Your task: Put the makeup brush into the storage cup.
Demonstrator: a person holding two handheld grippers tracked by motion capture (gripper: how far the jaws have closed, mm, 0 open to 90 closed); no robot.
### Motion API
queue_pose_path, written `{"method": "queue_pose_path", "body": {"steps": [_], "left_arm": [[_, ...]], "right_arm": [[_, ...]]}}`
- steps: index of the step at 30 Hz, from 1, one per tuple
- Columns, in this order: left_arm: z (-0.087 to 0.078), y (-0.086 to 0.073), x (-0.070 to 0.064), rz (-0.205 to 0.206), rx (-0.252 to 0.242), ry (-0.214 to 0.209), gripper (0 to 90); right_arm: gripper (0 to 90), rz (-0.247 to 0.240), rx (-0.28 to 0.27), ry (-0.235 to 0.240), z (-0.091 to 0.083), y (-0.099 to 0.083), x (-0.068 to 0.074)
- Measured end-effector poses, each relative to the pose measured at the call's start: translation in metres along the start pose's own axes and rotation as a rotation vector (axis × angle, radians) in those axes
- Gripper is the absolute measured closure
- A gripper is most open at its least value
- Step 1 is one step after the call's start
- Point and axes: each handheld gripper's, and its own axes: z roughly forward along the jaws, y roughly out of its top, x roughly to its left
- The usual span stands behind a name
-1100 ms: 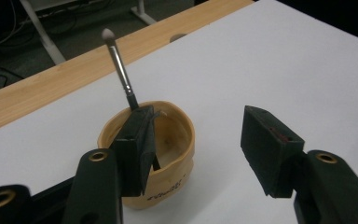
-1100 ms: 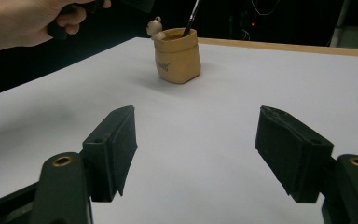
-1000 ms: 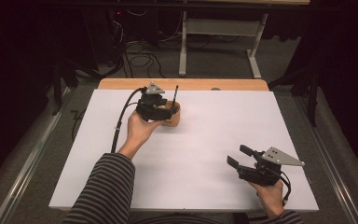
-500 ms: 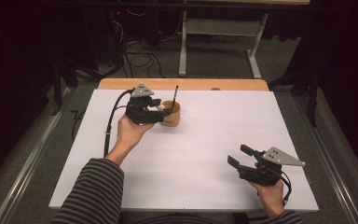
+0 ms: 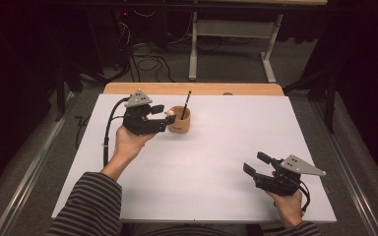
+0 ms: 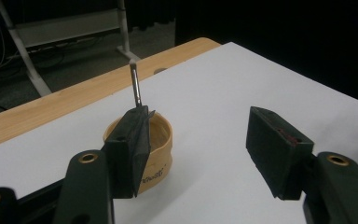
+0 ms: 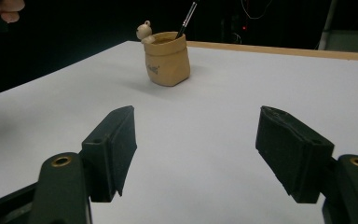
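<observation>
Hovering just left of the cup (image 5: 179,120) with the left gripper (image 5: 166,118), jaws spread wide and gripping nothing. Seeing along that gripper (image 6: 205,154), lining 1 jaw up in front of the cup's (image 6: 156,140) near wall and leaving the other well out over bare table. Not touching the cup, as far as can be told.

Resting the right gripper (image 5: 253,163) low at the near right of the table (image 5: 216,147), well apart from the cup, jaws likewise wide and empty (image 7: 196,149).

Judging progress: looking either near the end or at the start. Standing the pen (image 5: 187,103) in the cup already, so possibly nothing remaining but drawing the left hand away; if lifting the cup or pen is meant, no grasp yet.

Sitting upright at the far middle-left of the white table, near the wooden edge: 1 short tan cup (image 7: 168,58), looking like a soft, creased sack, bearing small print on its side and a tiny bear (image 7: 144,31) on its rim. Leaning slightly inside: 1 thin dark pen (image 7: 189,18), rising well above the rim (image 6: 135,84).
</observation>
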Motion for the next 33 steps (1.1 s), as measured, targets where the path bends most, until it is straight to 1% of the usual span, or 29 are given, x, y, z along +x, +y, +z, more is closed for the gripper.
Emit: {"method": "queue_pose_path", "body": {"steps": [5,10,14,17,20,22,29,32,33], "left_arm": [[-0.007,-0.002,-0.002,0.014,-0.019,0.010,39.7],[-0.014,-0.002,-0.004,0.015,-0.037,-0.001,39.7],[-0.019,-0.003,-0.007,0.028,-0.051,-0.002,39.2],[-0.023,-0.004,-0.009,0.044,-0.054,0.008,38.7],[-0.024,-0.005,-0.010,0.050,-0.054,0.012,37.7],[-0.026,-0.006,-0.010,0.049,-0.051,0.012,37.1],[-0.034,-0.009,-0.009,0.027,-0.063,0.003,35.6],[-0.038,-0.011,-0.007,0.007,-0.066,-0.008,35.1],[-0.039,-0.012,-0.007,0.007,-0.064,-0.009,34.9]], "right_arm": [[30.3,0.000,0.001,0.001,0.000,0.000,0.000],[30.3,-0.001,0.001,0.001,0.000,0.000,0.000],[30.3,-0.002,0.005,0.002,0.000,0.000,0.000],[30.3,-0.003,0.008,0.002,0.001,0.000,0.001],[30.3,-0.002,0.007,0.002,0.000,0.000,0.001],[30.3,-0.003,0.005,0.001,0.000,0.000,0.001],[30.3,-0.003,0.007,0.003,0.001,0.000,0.001],[30.3,-0.002,0.009,0.004,0.001,0.000,0.001],[30.3,-0.002,0.007,0.004,0.001,0.000,0.002]]}}
